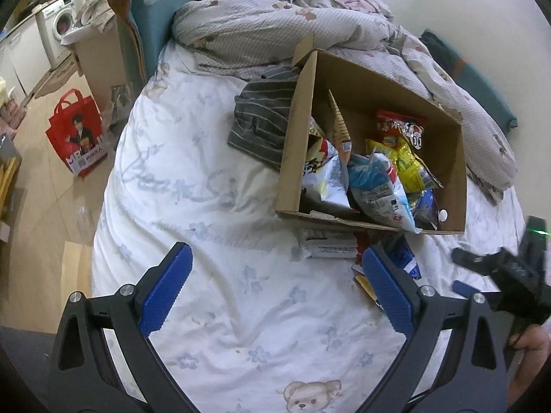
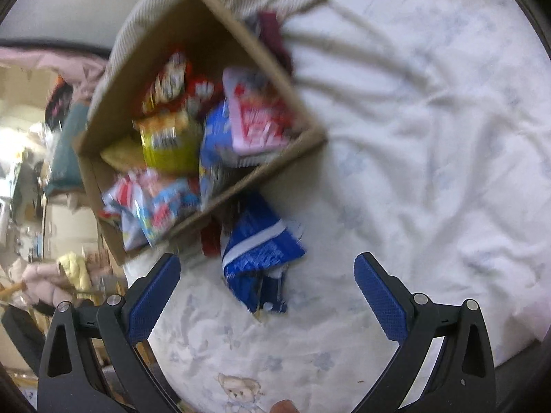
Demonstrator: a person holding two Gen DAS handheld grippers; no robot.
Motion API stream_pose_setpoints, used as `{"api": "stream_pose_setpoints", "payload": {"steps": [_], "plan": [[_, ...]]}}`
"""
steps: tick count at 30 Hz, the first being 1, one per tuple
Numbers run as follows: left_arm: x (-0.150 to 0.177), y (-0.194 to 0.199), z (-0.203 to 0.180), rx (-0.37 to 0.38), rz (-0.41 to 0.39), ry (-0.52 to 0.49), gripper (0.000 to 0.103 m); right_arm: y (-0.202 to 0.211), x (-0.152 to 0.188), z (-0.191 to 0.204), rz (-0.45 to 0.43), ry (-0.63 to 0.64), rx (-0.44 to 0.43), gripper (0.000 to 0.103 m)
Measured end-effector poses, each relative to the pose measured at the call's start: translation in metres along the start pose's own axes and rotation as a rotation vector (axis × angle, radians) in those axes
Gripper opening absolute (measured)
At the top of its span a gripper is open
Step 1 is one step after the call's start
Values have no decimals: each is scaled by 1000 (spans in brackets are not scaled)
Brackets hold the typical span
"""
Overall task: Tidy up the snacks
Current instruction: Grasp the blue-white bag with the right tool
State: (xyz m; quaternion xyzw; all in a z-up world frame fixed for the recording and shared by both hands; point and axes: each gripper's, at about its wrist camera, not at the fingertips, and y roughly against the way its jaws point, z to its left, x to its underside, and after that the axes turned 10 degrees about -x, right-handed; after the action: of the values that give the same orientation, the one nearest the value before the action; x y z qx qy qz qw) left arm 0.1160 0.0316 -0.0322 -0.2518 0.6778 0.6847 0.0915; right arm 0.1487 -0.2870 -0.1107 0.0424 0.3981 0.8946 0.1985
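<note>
A cardboard box [image 1: 458,186] sits on the bed, packed with snack bags: a red one [image 1: 401,125], a yellow one [image 1: 406,165], a white and blue one [image 1: 378,189]. The box also shows in the right wrist view [image 2: 144,55], blurred. A white packet [image 1: 327,246] and a blue packet [image 1: 404,258] lie on the sheet just in front of the box. My left gripper [image 1: 277,261] is open and empty above the sheet, short of them. My right gripper [image 2: 267,268] is open and empty, with the blue packet [image 2: 256,247] between its fingers' line. It shows in the left wrist view [image 1: 499,265].
A grey striped garment [image 1: 265,120] lies left of the box. A rumpled duvet [image 1: 310,24] fills the bed's far side. A red shopping bag [image 1: 77,134] stands on the floor left of the bed. A washing machine [image 1: 60,22] is far left.
</note>
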Motion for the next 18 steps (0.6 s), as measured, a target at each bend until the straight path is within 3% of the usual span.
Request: {"api": "stream_pose_setpoints", "payload": {"steps": [5,7,14,18], "plan": [[-1,-4,-2,6,16,1,98,-49,0,12,107,57,68,103],[-1,-5,-2,6,20,-1,98,-65,0,9,130,35,61,98],[-1,-10,-2,10,44,7,98,-79,11,16,136,121,137,47],[-2,-13,-5,22,67,16,98,-76,29,20,205,139,87,41]]}}
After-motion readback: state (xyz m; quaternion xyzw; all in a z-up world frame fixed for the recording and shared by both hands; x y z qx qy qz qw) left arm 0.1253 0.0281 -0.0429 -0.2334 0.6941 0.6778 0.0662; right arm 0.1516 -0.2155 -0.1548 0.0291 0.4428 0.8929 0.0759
